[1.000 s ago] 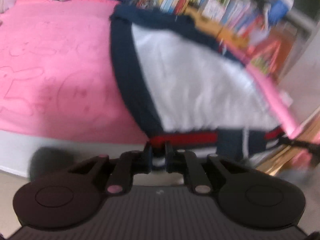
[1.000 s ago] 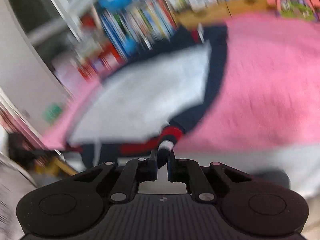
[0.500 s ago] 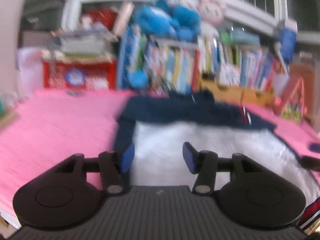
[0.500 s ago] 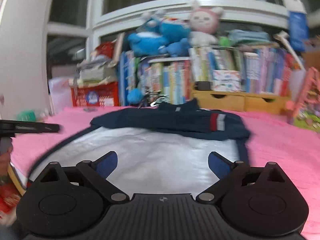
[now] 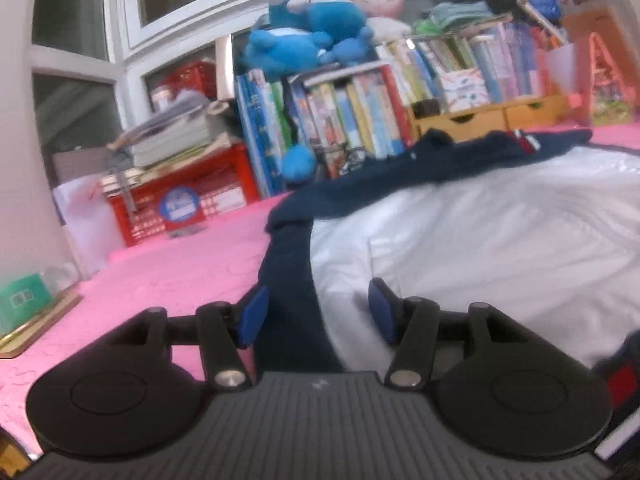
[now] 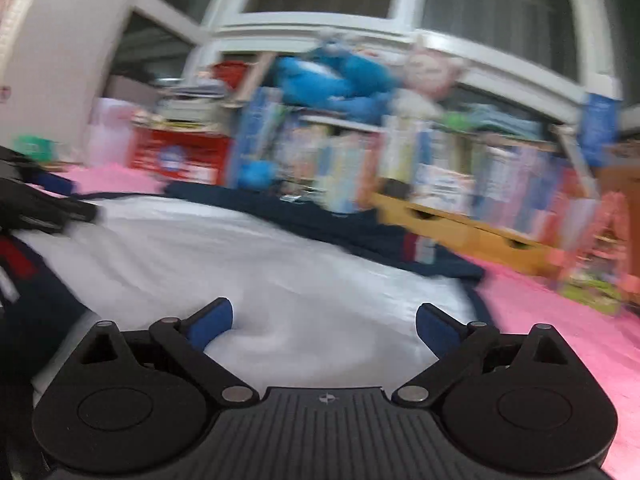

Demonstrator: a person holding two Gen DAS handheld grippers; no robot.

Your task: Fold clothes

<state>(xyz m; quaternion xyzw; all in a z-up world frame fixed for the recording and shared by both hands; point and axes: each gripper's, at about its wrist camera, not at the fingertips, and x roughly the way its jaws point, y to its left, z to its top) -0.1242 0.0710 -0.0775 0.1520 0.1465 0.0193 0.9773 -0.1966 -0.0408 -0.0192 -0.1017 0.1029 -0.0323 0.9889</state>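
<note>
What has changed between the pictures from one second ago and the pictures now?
Both tools let go of the navy and white garment. One second ago each was shut on its red-striped hem; now the left tool is opening, astride the navy side edge without pinching it, and the right tool stands wide open above the white panel. The garment stays on the pink table cover.

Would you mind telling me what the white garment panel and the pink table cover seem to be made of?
White garment panel: probably smooth synthetic lining, given its faint sheen and soft creases. Pink table cover: looks like matte, slightly nubby fabric or foam with faint embossed outlines; uncertain.
</note>
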